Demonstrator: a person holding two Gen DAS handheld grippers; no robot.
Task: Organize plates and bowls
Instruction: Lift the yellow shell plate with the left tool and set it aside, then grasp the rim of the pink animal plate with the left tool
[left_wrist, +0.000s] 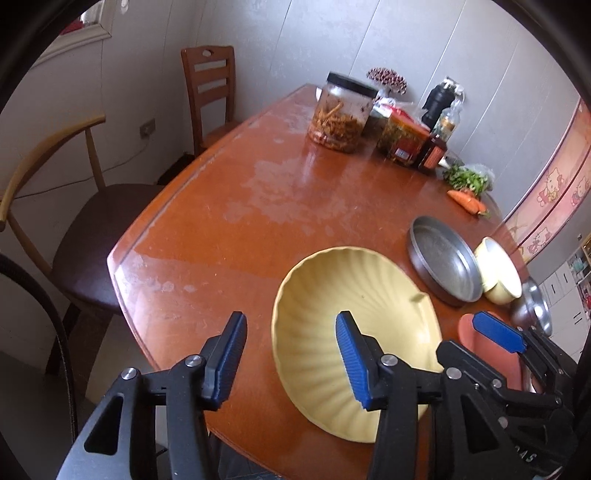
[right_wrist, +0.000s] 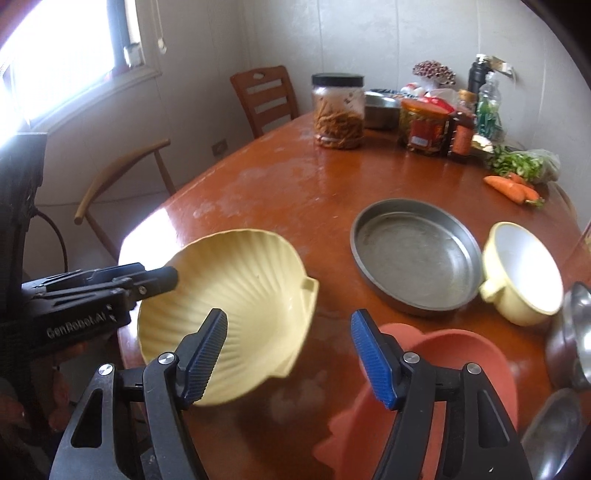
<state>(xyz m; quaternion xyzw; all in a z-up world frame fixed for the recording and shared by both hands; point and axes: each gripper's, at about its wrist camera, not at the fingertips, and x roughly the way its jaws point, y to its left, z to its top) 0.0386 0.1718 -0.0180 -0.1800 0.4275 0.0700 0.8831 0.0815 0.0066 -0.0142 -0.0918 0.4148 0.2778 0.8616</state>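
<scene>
Left gripper (left_wrist: 291, 360): seen nearest the lens, jaws apart and nothing clamped; one pad hangs over the yellow shell plate (left_wrist: 332, 295), the other outside its left rim.
Right gripper (right_wrist: 290, 356): jaws apart, nothing held; the plate's right rim lies under its left pad.
Plate position: on the table (left_wrist: 221, 192) near its front edge, between both grippers, apparently released.
Key relation: the plate's notched tab points toward the metal pan (right_wrist: 415, 254).
Neighbours: a pink dish (right_wrist: 461, 354) lies below the right gripper; a cream bowl (right_wrist: 524, 273) touches the pan.
Obstruction: jars (right_wrist: 338, 110) stand well apart, not in the way.
</scene>
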